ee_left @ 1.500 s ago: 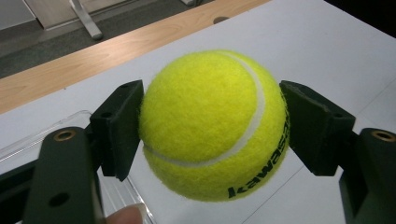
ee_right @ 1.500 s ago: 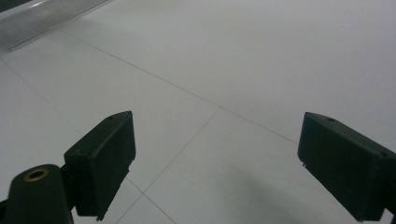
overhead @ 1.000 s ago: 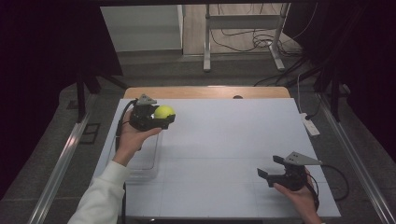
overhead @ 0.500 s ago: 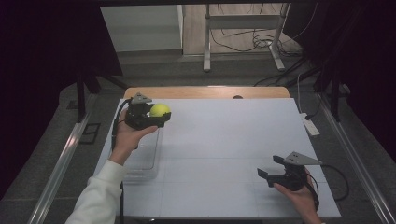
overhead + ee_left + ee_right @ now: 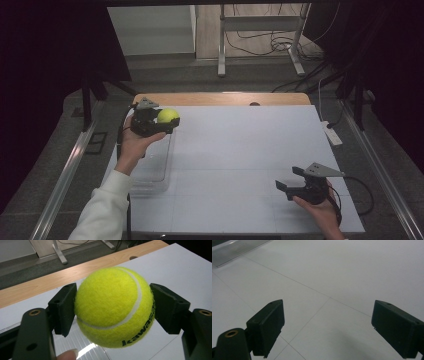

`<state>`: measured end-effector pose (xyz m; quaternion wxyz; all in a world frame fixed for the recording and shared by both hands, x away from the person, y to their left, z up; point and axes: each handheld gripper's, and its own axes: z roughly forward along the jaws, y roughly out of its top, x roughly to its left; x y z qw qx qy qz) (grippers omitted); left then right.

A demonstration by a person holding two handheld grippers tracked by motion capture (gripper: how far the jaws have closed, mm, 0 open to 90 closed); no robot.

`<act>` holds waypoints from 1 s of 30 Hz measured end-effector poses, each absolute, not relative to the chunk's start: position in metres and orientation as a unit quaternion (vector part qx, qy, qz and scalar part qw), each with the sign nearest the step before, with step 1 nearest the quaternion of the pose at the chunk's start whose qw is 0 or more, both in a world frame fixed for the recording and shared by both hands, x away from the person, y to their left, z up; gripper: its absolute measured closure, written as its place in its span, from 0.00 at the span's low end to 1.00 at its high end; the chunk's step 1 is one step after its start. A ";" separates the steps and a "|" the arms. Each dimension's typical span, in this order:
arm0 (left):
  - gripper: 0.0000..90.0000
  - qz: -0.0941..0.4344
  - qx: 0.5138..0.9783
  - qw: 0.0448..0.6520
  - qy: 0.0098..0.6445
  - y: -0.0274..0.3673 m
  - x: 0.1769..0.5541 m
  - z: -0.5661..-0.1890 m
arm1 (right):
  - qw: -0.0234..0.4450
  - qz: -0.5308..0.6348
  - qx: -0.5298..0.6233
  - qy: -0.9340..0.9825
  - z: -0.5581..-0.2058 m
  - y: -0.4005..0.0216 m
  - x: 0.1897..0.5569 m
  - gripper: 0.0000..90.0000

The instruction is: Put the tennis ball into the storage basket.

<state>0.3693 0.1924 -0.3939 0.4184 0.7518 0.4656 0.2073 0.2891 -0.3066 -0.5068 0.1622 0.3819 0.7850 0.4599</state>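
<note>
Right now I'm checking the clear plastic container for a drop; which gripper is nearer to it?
Left. The left gripper, shut on the tennis ball, is held above the clear container's far end. The right gripper sits open, far across the table.

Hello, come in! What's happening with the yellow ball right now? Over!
Left gripper shut on tennis ball, held above the clear tray. Right gripper open, low over white table. Nothing blocking.

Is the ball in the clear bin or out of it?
Out. The ball is clamped between the left gripper's jaws, held up over the clear bin's far end.
</note>
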 end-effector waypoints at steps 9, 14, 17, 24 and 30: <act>0.29 0.216 0.747 0.417 0.471 0.197 0.372 -0.391 | 0.162 0.460 0.383 0.784 -0.507 -0.307 0.289 0.13; 0.29 0.221 0.744 0.415 0.476 0.200 0.373 -0.390 | 0.162 0.460 0.382 0.785 -0.507 -0.307 0.289 0.13; 0.29 0.222 0.743 0.414 0.477 0.202 0.374 -0.389 | 0.162 0.460 0.383 0.785 -0.507 -0.307 0.289 0.13; 0.29 0.228 0.737 0.413 0.484 0.207 0.376 -0.389 | 0.162 0.460 0.382 0.785 -0.507 -0.307 0.289 0.13; 0.29 0.232 0.733 0.408 0.492 0.213 0.379 -0.390 | 0.163 0.459 0.382 0.785 -0.507 -0.307 0.289 0.13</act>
